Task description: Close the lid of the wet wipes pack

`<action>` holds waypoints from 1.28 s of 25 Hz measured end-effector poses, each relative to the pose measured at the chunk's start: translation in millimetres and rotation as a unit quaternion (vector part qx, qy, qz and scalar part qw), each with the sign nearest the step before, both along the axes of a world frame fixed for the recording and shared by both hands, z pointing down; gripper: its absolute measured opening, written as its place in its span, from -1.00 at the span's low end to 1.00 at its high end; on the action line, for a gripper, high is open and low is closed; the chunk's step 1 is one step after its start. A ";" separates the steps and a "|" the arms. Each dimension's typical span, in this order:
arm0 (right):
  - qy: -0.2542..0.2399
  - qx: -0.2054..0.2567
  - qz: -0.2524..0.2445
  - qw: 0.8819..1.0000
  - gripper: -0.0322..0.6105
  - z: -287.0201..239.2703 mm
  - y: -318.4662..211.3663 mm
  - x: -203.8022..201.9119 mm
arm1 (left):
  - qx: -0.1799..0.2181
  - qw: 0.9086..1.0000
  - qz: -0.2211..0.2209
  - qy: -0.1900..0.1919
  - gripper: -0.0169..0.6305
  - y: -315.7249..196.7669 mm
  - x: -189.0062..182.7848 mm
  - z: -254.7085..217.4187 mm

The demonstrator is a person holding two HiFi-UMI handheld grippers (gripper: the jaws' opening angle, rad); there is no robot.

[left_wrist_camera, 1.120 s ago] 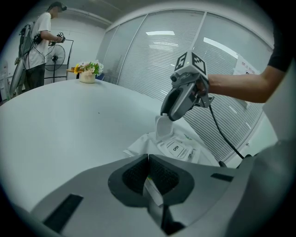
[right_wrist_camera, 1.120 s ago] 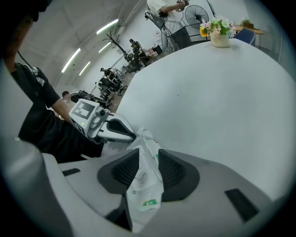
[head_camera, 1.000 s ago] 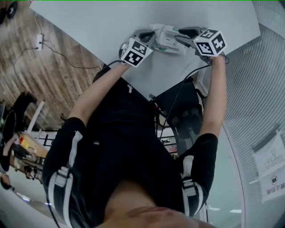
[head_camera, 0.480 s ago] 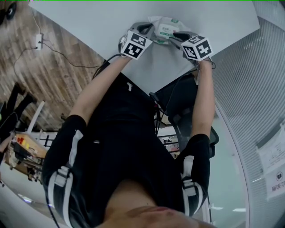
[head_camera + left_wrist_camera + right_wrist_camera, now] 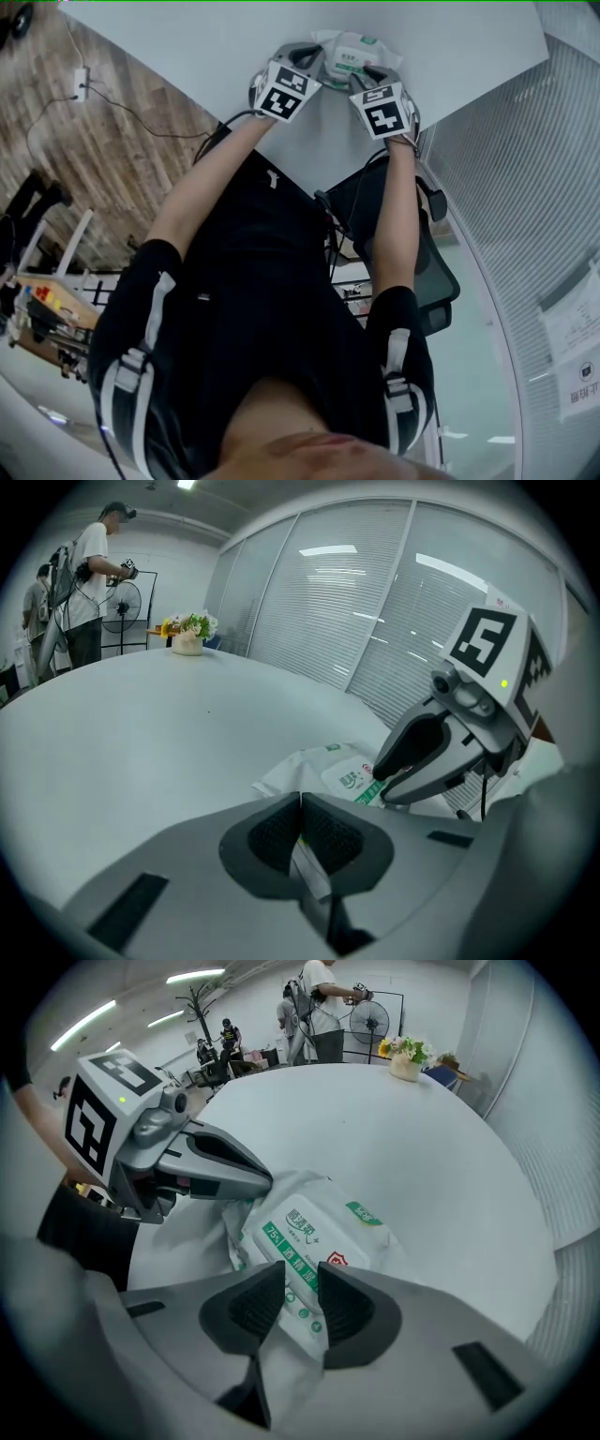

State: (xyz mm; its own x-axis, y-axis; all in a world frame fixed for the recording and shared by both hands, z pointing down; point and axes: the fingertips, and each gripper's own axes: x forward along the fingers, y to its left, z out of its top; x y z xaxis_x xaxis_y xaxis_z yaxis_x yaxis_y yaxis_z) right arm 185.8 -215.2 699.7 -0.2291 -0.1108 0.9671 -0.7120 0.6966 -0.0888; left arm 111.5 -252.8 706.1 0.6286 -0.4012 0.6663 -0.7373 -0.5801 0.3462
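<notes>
The wet wipes pack point(image 5: 352, 52), white with a green-printed label flap, lies on the white table point(image 5: 187, 47) between both grippers. In the right gripper view the pack point(image 5: 323, 1218) shows its flap lying flat on top. My left gripper point(image 5: 300, 803) is shut on a thin film edge of the pack point(image 5: 323, 771) at its near left side. My right gripper point(image 5: 300, 1274) points steeply down over the pack's near end, and its jaws are closing. The pack shows through the gap between them and the pads stand apart from it. Each gripper appears in the other's view, left gripper point(image 5: 206, 1171) and right gripper point(image 5: 427, 752).
A flower pot point(image 5: 405, 1058) stands on the far side of the table. Beyond it are a fan point(image 5: 370, 1016) and several people point(image 5: 314, 1007). The table's near edge runs just behind the grippers, with an office chair point(image 5: 412, 262) below it. Window blinds point(image 5: 375, 602) line one side.
My right gripper has swung in from the right, tipped downward over the pack, and its jaws have narrowed. The left gripper has kept its hold and place.
</notes>
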 end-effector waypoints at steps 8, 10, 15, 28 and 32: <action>0.005 0.020 -0.016 1.000 -0.66 -3.5 6.4 -10.5 | -0.002 1.000 0.001 0.000 -0.86 0.5 0.2 -0.6; 0.004 0.023 -0.011 1.000 -0.74 -2.4 6.2 -11.6 | -0.002 1.000 0.000 0.001 -0.86 0.6 0.1 0.0; 0.008 0.017 -0.008 1.000 -0.78 0.2 7.5 -14.0 | -0.002 1.000 -0.001 0.002 -0.86 0.4 -1.4 0.6; 0.016 0.012 -0.011 1.000 -0.82 6.4 6.8 -16.7 | -0.001 1.000 -0.002 0.004 -0.86 -1.2 -1.4 1.0; 0.012 0.019 0.000 1.000 -0.82 6.0 6.8 -15.9 | 0.001 1.000 -0.001 0.002 -0.86 -1.1 -1.3 1.0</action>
